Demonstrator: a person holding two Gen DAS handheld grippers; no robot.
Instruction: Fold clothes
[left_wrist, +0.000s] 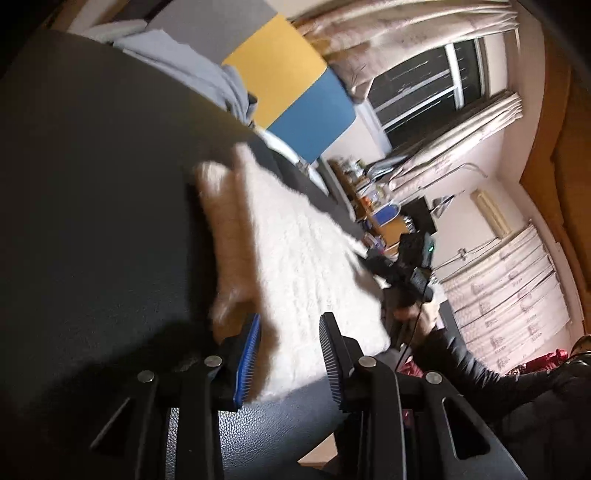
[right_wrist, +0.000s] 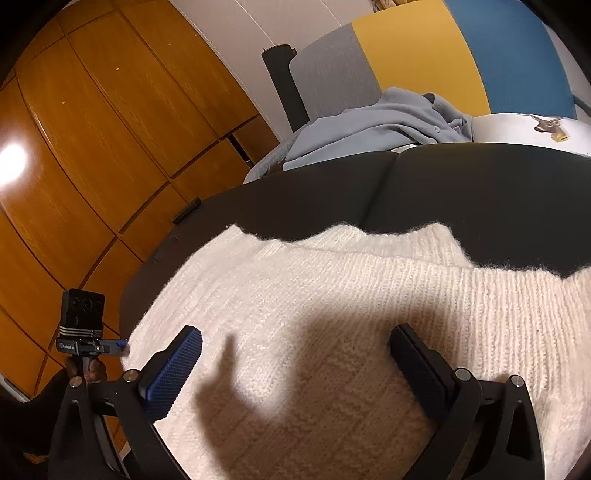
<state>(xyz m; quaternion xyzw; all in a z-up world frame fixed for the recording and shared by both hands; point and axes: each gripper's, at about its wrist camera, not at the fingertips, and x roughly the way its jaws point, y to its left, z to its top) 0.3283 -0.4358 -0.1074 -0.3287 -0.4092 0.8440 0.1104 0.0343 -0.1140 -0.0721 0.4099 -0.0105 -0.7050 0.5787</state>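
A white knitted sweater (right_wrist: 332, 302) lies spread on a dark leather surface (right_wrist: 480, 192). It also shows in the left wrist view (left_wrist: 306, 251), with a blurred sleeve or folded edge (left_wrist: 225, 229) on its left side. My left gripper (left_wrist: 290, 354) is open and empty, at the sweater's near edge. My right gripper (right_wrist: 295, 369) is open and empty, just above the sweater's middle. The right gripper's body (left_wrist: 413, 258) shows at the sweater's far side in the left wrist view. The left gripper (right_wrist: 92, 343) shows at the sweater's left edge in the right wrist view.
A light blue garment (right_wrist: 373, 125) lies heaped behind the dark surface, against a grey, yellow and blue panel (right_wrist: 424, 55). Wooden cabinets (right_wrist: 92, 147) stand to the left. A window with curtains (left_wrist: 436, 88) and a cluttered desk (left_wrist: 369, 195) are beyond.
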